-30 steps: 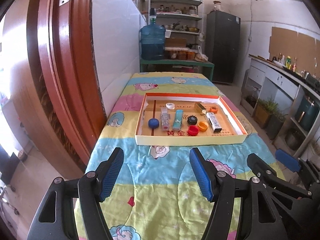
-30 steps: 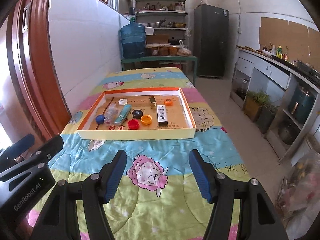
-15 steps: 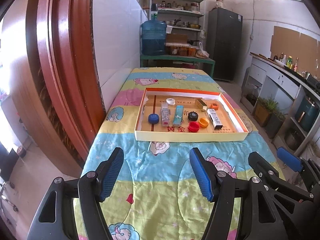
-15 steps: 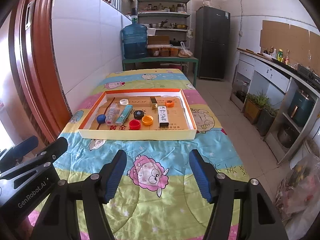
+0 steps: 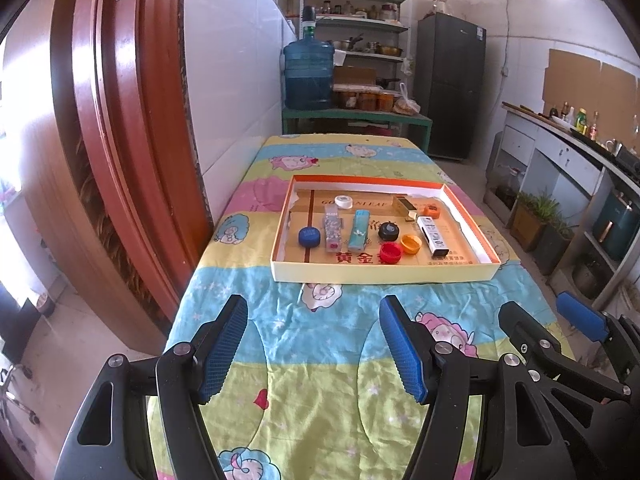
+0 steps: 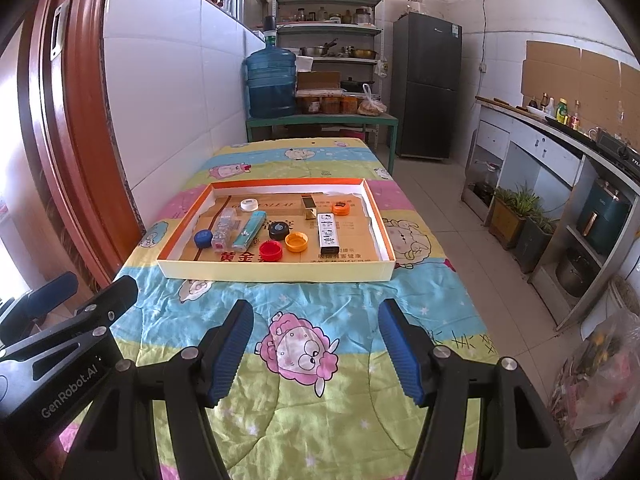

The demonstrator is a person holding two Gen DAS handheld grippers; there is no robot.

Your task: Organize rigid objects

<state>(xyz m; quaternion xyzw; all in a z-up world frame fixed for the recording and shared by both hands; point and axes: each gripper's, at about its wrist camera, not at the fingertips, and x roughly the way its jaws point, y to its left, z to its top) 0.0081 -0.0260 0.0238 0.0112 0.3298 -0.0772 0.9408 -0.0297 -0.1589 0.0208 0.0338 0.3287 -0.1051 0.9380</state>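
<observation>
A shallow orange-rimmed cardboard tray [image 5: 280, 264] [image 6: 276, 274] lies mid-table. In it lie a blue cap [image 5: 309, 236] [image 6: 203, 238], a clear box [image 5: 333, 227], a teal box [image 5: 359, 229] [image 6: 249, 231], a black cap [image 5: 389, 231], a red cap [image 5: 390, 253] [image 6: 271, 251], an orange cap [image 5: 411, 243] [image 6: 296, 241], a white box [image 5: 433, 235] [image 6: 328, 231], a gold box [image 5: 405, 206] and a white cap [image 5: 343, 201]. My left gripper [image 5: 314, 346] and right gripper [image 6: 316, 350] are open and empty, above the cloth short of the tray.
The table carries a cartoon-print quilt [image 5: 320, 380]. A red wooden door [image 5: 112, 140] and a tiled wall stand on the left. A water jug [image 5: 308, 74], shelves and a fridge [image 5: 450, 88] are behind. A counter [image 6: 560, 152] and potted plants line the right.
Both grippers have drawn back and risen a little, so the tray looks smaller and farther off. The fingers stay open. Nothing in the tray has moved.
</observation>
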